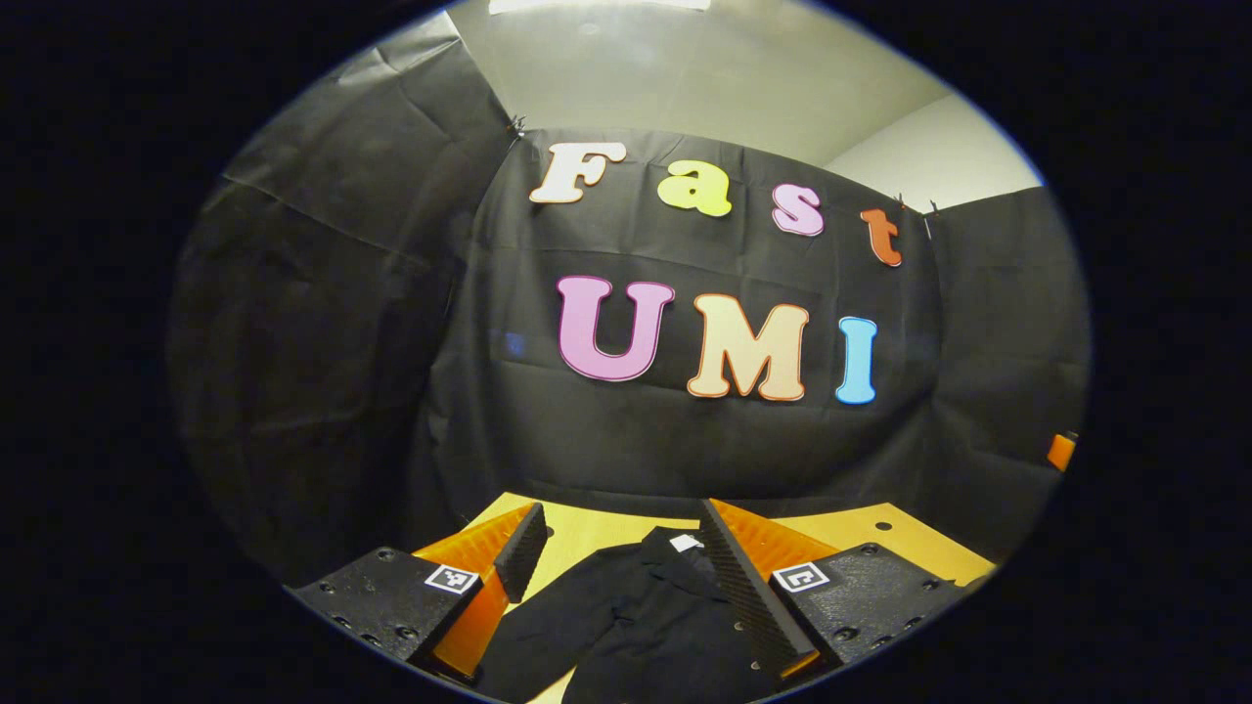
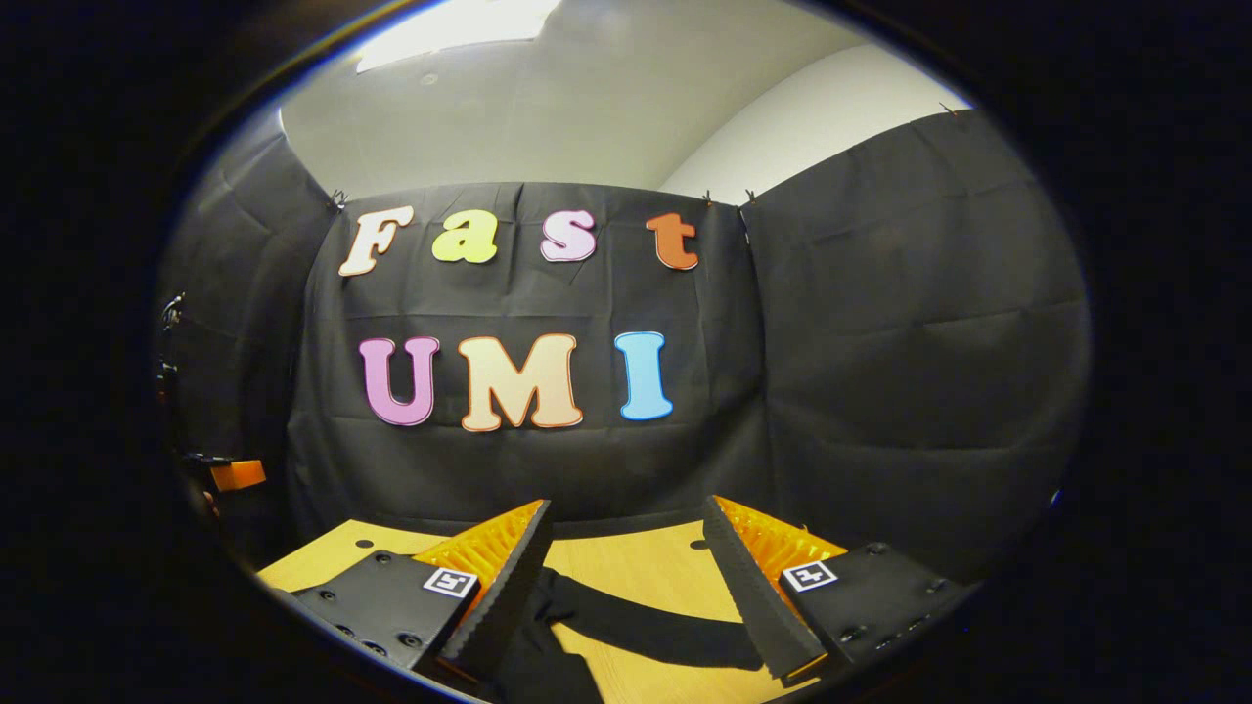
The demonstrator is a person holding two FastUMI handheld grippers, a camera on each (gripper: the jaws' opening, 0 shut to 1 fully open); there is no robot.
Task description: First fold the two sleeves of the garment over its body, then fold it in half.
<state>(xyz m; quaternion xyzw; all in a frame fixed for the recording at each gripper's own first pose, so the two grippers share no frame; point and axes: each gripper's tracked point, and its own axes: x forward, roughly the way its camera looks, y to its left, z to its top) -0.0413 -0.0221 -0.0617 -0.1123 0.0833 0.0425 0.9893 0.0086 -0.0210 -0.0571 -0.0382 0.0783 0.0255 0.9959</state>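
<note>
Over the near part of the wooden worktop, holding the left gripper above the black garment, jaws wide apart and clamped on nothing. Seen between its fingers: collar with a white label turned toward the worktop's far edge, body running back toward the near edge, one sleeve splayed out to the side. Likewise holding the right gripper with jaws apart and nothing between them, above a sleeve stretched flat across bare wood. Judging from that: sleeves not yet folded, whole task still to do.

Could go wrong from here:
- Pinching a sleeve mid-length rather than near its cuff; would probably bunch and fold crooked.
- Biting too deep and catching the body layer along with the sleeve; would likely drag the whole garment over the smooth wood instead of folding it.
- Coming down blind: part of the cloth sits hidden behind the fingers in both views, and black fabric gives few edges to aim at, so easy to miss the hem.
- Pulling on one side alone; could skew the collar off line for the later halving.

Around: black cloth wall close behind the far edge, limiting reach that way. Small holes in the wood near the far edge, unlikely to snag. Nothing else spotted lying between fingers and cloth.
</note>
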